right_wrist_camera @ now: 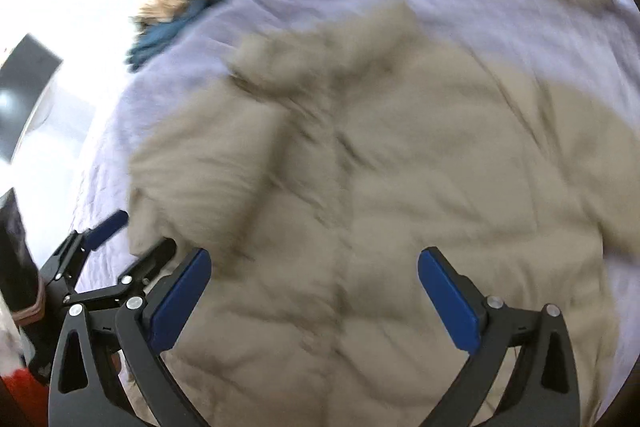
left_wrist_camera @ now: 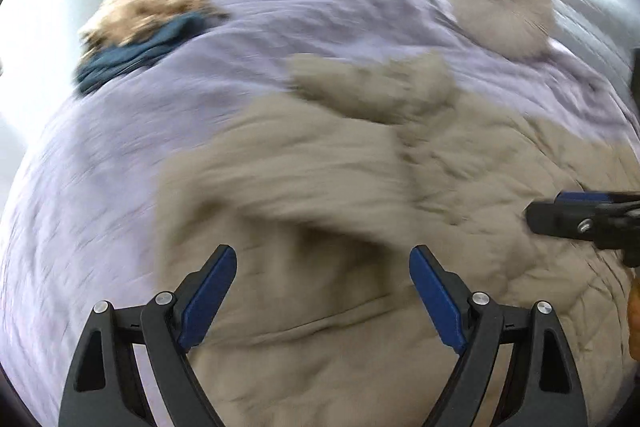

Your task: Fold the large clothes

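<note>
free: bare lavender bed [left_wrist_camera: 100,187] to my left of the beige jacket [left_wrist_camera: 320,227] | blocked far-left: tan-and-blue clothes heap [left_wrist_camera: 140,31] | blocked far-right: round fluffy cushion [left_wrist_camera: 500,3] | my right gripper [left_wrist_camera: 560,219] crowds the jacket's right edge

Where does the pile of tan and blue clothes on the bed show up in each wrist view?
Left wrist view: the pile of clothes sits upper left, at the far edge of the lilac bedspread.
Right wrist view: the pile sits upper left of centre, again at the bedspread's far edge.
Shared landmark: the beige jacket spread in front of the jaws, its collar end pointing towards the pile.
</note>
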`<state>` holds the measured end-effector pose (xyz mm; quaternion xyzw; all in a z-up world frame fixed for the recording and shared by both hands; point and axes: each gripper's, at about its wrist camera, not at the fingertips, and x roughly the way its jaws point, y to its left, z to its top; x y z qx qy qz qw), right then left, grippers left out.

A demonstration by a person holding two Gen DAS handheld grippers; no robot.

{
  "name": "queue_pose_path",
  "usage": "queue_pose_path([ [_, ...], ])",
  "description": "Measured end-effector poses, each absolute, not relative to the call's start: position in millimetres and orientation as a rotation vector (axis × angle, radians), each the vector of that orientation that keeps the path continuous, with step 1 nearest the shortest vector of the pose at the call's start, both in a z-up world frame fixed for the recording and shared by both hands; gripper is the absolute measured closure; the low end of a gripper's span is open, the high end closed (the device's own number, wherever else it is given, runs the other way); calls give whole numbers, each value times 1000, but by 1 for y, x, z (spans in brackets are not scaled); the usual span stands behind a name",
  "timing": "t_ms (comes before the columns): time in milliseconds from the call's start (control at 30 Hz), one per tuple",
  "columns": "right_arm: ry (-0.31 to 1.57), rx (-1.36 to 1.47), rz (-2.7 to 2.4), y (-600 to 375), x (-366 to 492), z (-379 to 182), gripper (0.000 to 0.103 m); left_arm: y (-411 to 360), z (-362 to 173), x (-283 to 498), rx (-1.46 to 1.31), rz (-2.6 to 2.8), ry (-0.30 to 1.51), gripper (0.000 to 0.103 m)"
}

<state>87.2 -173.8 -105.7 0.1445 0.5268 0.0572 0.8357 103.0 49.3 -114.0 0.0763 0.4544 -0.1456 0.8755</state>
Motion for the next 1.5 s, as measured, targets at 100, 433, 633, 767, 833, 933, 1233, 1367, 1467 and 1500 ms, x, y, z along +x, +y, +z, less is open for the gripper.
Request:
queue_pose_path([
  [100,1098,133,173,-131,104,-99,0,90,-125,112,96,-180,980,14],
  [433,1065,-374,159,-22,148,-137,1,159,-197,131,-156,16,1151,14],
  [633,937,-152,-152,-91,157,-113,1,148,-206,142,-91,-2,1145,14],
  [767,1011,263,-256,-182,146,-124,1,152,-197,152,-99,-38,1164,14],
  [833,1044,372,-239,-208,136,-135,1,162,-175,159,-147,-73,1109,14],
  [933,1074,484,-190,-226,126,-150,1,177,-155,185,-194,-95,1050,14],
  [1233,1116,664,-213,-247,97,-183,6,157,-210,294,-325,-285,1254,18],
  [1367,1124,630,-201,-246,93,-182,6,148,-208,282,-359,-232,1189,51],
  [1467,1142,572,-203,-239,100,-184,6,149,-214,276,-298,-168,1141,51],
  [1500,1153,558,-208,-237,105,-186,6,147,-216,274,-295,-171,1143,51],
])
